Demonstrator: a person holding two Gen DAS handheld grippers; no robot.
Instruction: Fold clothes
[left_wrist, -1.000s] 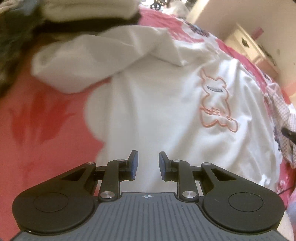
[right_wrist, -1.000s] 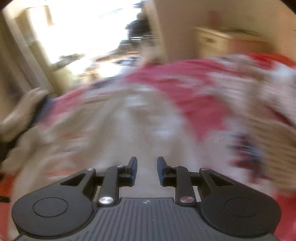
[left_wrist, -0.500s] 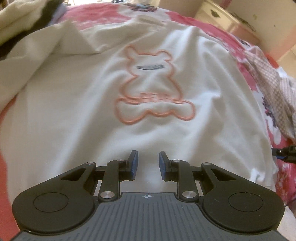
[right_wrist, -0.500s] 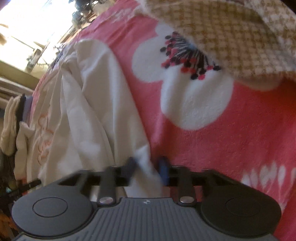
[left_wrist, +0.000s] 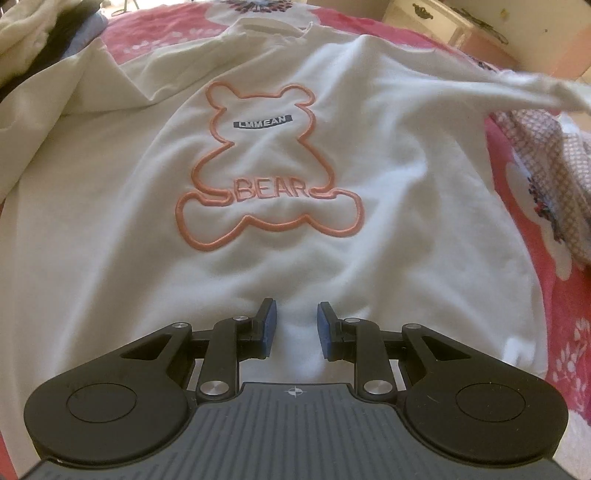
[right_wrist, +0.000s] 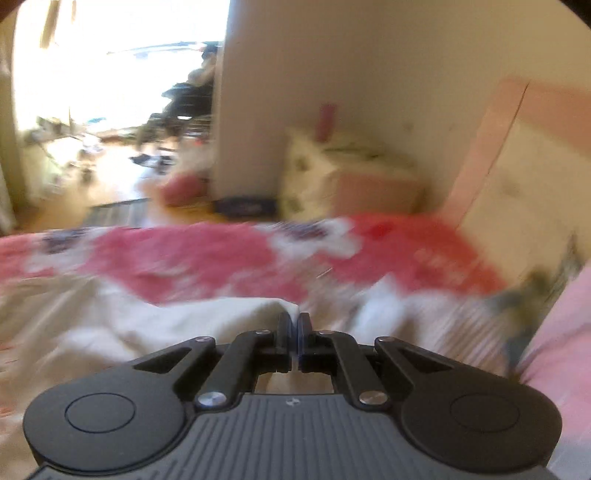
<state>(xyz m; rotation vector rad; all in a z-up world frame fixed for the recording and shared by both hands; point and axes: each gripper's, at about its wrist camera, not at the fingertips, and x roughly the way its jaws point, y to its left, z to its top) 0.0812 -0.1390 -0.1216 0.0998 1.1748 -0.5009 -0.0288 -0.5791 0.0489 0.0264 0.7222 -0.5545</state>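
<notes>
A white sweatshirt (left_wrist: 280, 258) with an orange bear outline and the word BEAR lies front up on a red flowered bedspread (left_wrist: 554, 332). My left gripper (left_wrist: 294, 325) is open and empty, just above the sweatshirt's bottom hem at its middle. In the left wrist view the sweatshirt's right sleeve (left_wrist: 532, 92) is stretched out and lifted toward the right. My right gripper (right_wrist: 294, 332) is shut on the white cloth of that sleeve (right_wrist: 221, 314), held above the bedspread (right_wrist: 207, 254). The right wrist view is blurred by motion.
A checked garment (left_wrist: 554, 177) lies on the bed to the right of the sweatshirt. A pile of clothes (left_wrist: 40, 33) sits at the far left. A cream bedside cabinet (left_wrist: 443, 22) stands beyond the bed; it also shows in the right wrist view (right_wrist: 351, 173).
My left gripper swung to face the sweatshirt squarely and came nearer its hem. My right gripper closed on the sleeve end and lifted it off the bed.
</notes>
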